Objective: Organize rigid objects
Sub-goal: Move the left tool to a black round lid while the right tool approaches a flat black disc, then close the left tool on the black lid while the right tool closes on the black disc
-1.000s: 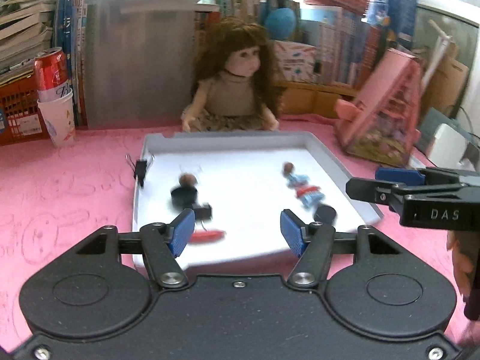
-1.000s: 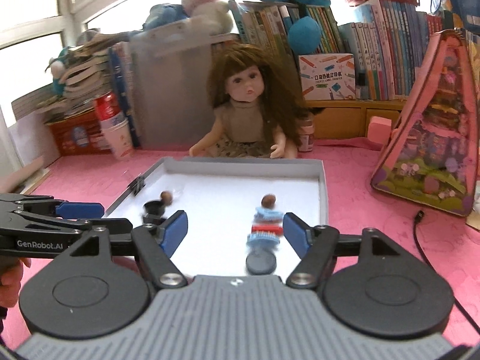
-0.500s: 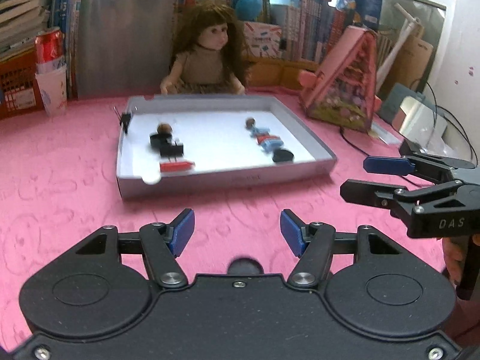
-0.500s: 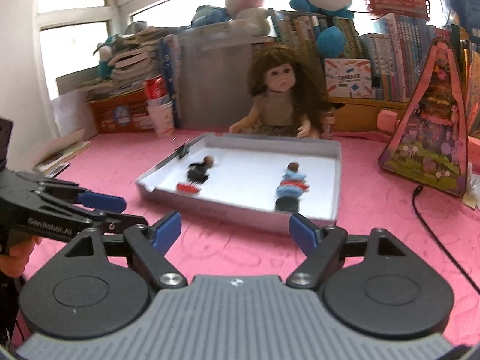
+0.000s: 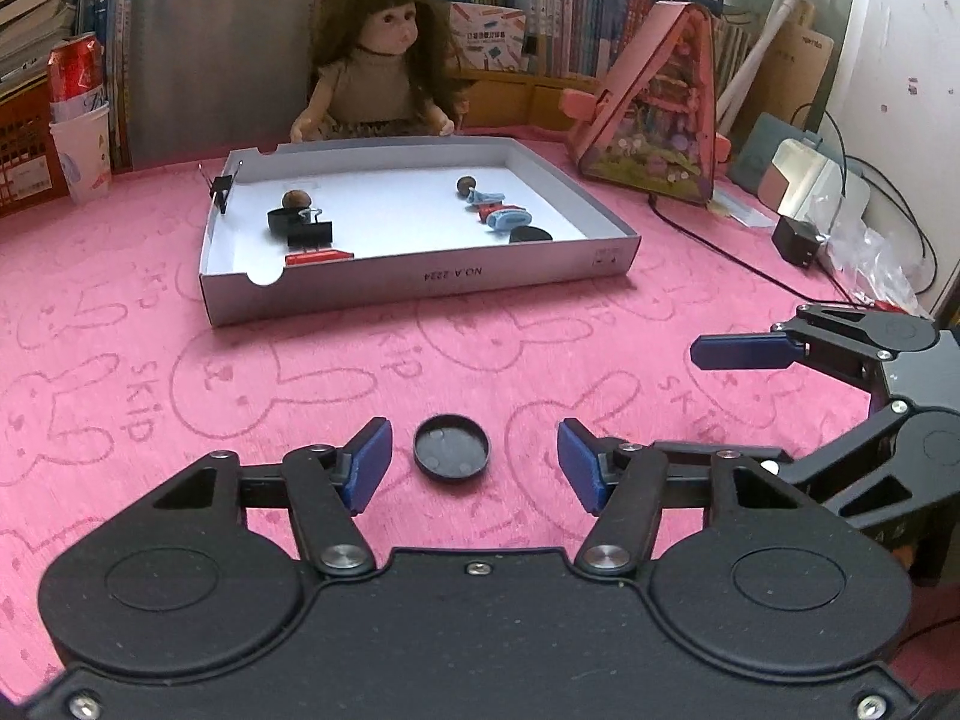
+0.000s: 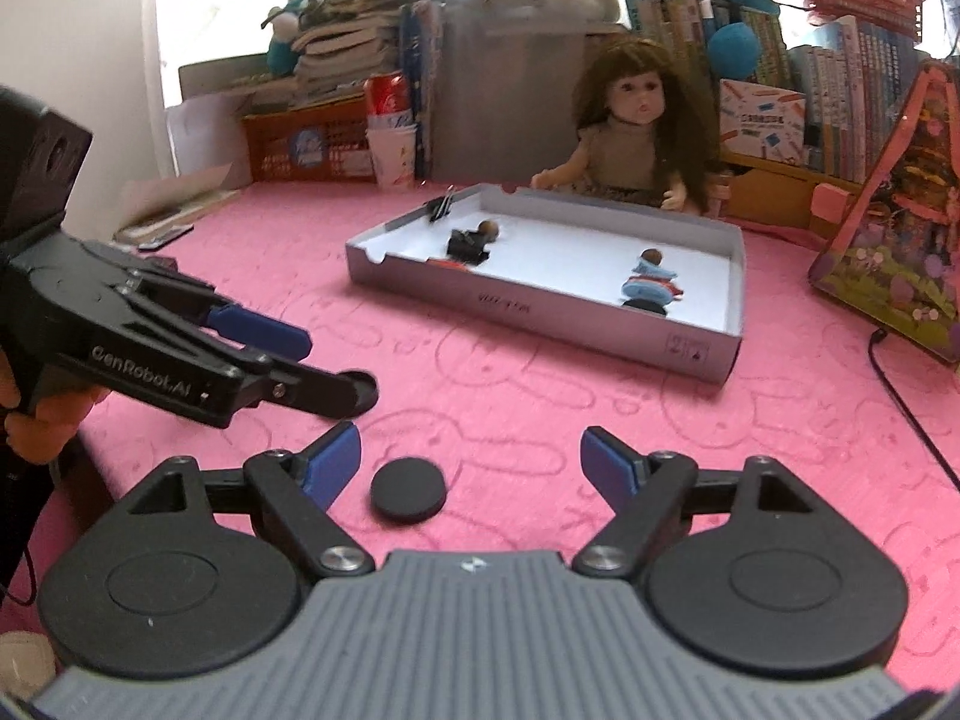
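Jaws of the left gripper point(image 5: 474, 465) were closing around a black cap point(image 5: 451, 449) without touching it, while the right gripper point(image 6: 471, 468) stood spread beside a black disc point(image 6: 408, 497).

between the left gripper point(image 5: 474, 468) fingers lies a black cap point(image 5: 451, 448), matt plastic by its look, hollow side up. the pink mat point(image 5: 540, 348) under it looks soft and matt, pressed with rabbit outlines. beyond the tongs, the tray point(image 5: 420, 282) looks like smooth grey-white cardboard. the gripper bodies are dull black plastic with shiny metal screws, the pads point(image 5: 369, 465) blue and smooth.
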`<state>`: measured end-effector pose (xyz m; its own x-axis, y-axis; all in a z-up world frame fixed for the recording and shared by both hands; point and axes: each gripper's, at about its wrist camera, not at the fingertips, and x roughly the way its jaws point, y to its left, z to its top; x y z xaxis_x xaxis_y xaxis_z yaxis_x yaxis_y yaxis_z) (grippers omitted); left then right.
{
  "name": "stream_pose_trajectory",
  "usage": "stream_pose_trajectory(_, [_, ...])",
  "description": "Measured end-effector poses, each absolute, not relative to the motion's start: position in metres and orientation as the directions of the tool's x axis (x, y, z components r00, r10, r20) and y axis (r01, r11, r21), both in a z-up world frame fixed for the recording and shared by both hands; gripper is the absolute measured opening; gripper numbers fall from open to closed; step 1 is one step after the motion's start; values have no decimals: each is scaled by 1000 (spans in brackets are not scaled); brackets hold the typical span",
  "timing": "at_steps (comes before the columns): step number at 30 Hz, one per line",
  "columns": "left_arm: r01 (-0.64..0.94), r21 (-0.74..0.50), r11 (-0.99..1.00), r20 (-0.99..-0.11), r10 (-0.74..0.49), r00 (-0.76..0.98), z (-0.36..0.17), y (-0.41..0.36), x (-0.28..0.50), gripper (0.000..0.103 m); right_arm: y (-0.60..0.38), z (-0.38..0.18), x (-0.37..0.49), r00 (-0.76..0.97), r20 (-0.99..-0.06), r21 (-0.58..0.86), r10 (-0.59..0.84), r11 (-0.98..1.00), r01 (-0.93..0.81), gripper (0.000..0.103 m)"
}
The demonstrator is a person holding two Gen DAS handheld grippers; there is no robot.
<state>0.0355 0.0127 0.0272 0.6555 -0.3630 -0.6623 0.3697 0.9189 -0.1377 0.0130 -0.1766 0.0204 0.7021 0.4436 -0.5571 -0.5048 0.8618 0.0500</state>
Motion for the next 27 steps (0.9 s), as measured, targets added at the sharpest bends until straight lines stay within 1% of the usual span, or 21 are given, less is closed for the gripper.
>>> stream_pose_trajectory(7, [352,-139,926,-666,-350,658,20,12,37,53,-167,10,8,688,-578,31,440,853,-520,88])
stream_pose_trajectory(17, [344,-132,930,-661,-341,669,15,6,38,49,-155,4,2,699,-569,-14,432,846,-534,88])
stream_pose_trajectory(21, [325,-135,936,-663,-329,672,12,7,39,47,-155,3,2,708,-560,-10,430,851,-525,84])
stream_pose_trajectory(27, [322,-124,938,-662,-320,677,10,5,38,46,-155,1,2,700,-564,3,439,848,-529,78])
